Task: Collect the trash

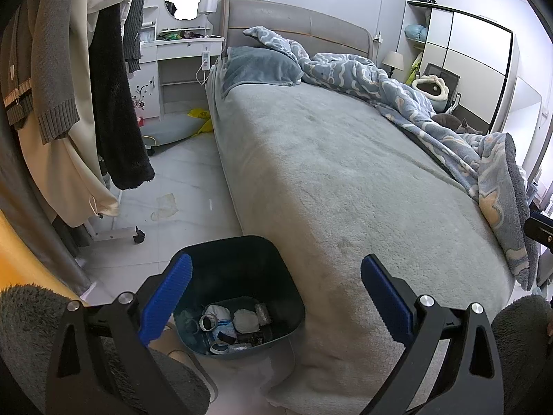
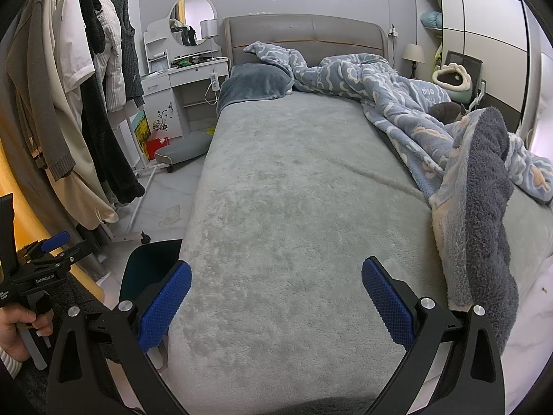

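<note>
Trash (image 1: 235, 325), crumpled white wads and wrappers, lies in the bottom of a dark bin (image 1: 290, 290) standing on the tiled floor (image 1: 179, 186) against the near corner of the bed (image 1: 328, 180). The left gripper (image 1: 276, 297) hangs above the bin, jaws wide and empty. The right gripper (image 2: 276, 301) hovers over the grey bedcover, its 2 blue pads (image 2: 387, 304) spread wide, empty.

Home bedroom: made bed (image 2: 293, 207), rumpled blanket (image 2: 397, 90), vanity with mirror (image 2: 191, 20), hanging clothes (image 1: 103, 86), wardrobe (image 1: 466, 69).
</note>
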`<state>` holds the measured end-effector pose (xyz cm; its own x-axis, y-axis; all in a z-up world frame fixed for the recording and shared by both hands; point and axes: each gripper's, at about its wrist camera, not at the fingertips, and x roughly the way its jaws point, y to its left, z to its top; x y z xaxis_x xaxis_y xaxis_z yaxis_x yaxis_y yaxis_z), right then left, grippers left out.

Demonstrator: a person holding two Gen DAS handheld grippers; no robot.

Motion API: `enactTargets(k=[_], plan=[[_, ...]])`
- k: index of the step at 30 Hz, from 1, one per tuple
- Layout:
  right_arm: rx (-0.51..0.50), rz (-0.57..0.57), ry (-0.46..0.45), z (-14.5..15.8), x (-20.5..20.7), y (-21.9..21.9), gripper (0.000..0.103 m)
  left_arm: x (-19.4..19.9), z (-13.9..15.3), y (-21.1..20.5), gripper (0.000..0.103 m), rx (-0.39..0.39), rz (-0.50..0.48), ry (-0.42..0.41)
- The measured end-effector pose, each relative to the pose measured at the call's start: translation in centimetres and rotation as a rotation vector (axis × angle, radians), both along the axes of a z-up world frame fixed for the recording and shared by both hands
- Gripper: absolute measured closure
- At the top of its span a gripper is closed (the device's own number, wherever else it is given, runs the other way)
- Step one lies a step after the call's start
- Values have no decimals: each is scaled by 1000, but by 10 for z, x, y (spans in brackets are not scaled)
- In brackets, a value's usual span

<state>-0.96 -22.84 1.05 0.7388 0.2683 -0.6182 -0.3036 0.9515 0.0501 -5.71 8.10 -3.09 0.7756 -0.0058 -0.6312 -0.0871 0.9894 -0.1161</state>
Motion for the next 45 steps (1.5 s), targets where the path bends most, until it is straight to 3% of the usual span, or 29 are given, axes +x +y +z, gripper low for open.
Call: enactTargets(k=[45], plan=[[-4,-1,3,1,0,0,3,0,-2,-2,3,-11,-3,32]])
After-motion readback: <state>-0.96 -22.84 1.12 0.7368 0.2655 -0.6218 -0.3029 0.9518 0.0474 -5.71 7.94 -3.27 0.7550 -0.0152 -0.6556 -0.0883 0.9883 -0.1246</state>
